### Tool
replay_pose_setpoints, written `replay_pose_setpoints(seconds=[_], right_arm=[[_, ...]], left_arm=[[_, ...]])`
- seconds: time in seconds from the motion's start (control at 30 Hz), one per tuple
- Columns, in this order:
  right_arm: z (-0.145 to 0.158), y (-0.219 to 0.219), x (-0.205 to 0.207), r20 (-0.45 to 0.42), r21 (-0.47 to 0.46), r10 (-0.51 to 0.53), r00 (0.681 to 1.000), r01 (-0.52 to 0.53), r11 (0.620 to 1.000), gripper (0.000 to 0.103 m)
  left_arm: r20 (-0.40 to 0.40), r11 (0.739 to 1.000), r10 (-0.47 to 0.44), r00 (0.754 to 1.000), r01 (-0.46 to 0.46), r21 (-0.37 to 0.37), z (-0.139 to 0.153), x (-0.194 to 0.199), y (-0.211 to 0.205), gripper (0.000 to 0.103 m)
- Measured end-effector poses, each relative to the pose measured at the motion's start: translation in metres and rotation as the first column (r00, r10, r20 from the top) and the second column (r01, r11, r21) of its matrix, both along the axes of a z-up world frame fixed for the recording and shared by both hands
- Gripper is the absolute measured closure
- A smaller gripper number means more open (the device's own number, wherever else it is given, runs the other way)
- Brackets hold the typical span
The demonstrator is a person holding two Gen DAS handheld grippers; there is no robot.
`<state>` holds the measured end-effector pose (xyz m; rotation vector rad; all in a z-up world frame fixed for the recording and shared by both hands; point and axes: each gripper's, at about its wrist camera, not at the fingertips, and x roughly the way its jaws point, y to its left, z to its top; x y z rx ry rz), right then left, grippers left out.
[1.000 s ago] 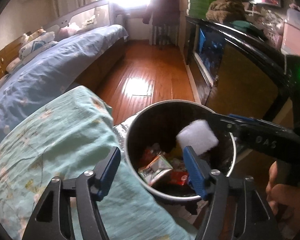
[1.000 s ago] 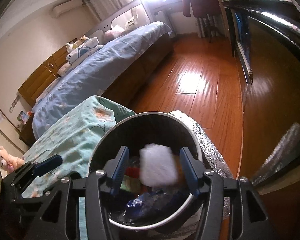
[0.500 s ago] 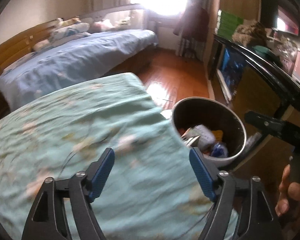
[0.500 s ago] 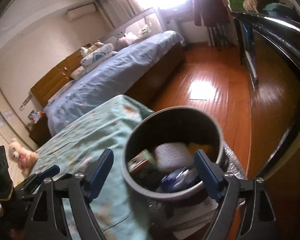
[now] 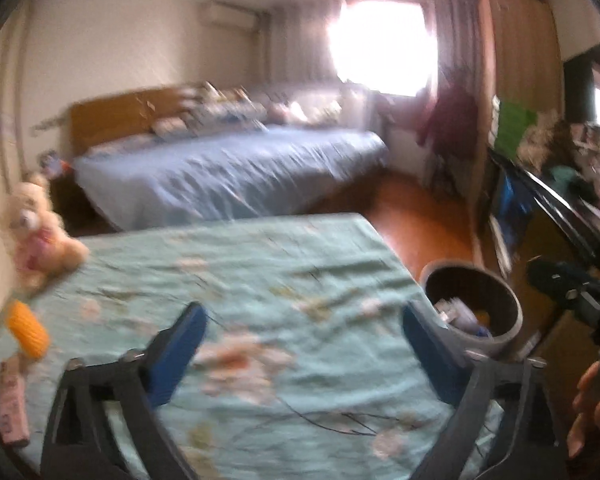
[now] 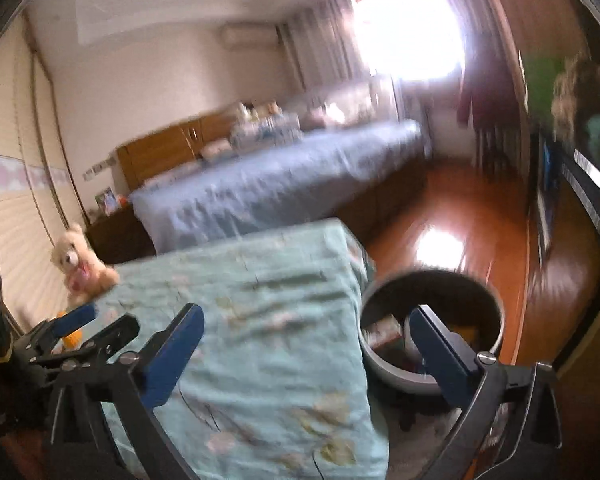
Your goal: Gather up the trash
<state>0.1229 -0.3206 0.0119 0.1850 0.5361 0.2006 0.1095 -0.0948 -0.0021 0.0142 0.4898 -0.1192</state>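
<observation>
Blurred frames show no readable writing. Two grippers — left gripper (image 5: 300,344) and right gripper (image 6: 306,344) — hover with jaws spread, holding nothing, over one teal floral sheet (image 5: 260,280); one trash bin (image 6: 432,320) beside it holds wrappers.

Trash bin (image 5: 510,334): round, grey-rimmed, dark inside, standing upright on the floor just beside the corner of the green-covered bed. Trash (image 5: 458,316): white, orange and bluish pieces lying low inside it, blurred; no piece showing above the rim.
</observation>
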Motion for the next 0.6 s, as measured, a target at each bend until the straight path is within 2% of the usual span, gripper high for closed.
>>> replay_pose_setpoints(seconds=[0.07, 0.23, 0.5, 0.6], right_arm=[[0.005, 0.007, -0.003, 0.045, -0.040, -0.010, 0.999, 0.012, 0.999, 0.000], [-0.011, 0.019, -0.001, 0.044, -0.077, 0.005, 0.999, -0.002, 0.997, 0.000], [-0.031, 0.027, 0.000, 0.034, -0.087, 0.009, 0.999, -0.006, 0.996, 0.000], [-0.033, 0.028, 0.001, 0.031, -0.085, 0.012, 0.999, -0.009, 0.996, 0.000]], left_arm=[[0.053, 0.998, 0.059, 0.997, -0.059, 0.001, 0.003, -0.016, 0.009, 0.001], [0.112, 0.991, 0.123, 0.986, -0.127, 0.031, -0.003, -0.039, 0.014, 0.001], [0.102, 0.988, 0.135, 0.986, -0.143, 0.066, -0.017, -0.049, 0.003, 0.001], [0.092, 0.987, 0.138, 0.986, -0.145, 0.074, -0.016, -0.032, 0.000, 0.001]])
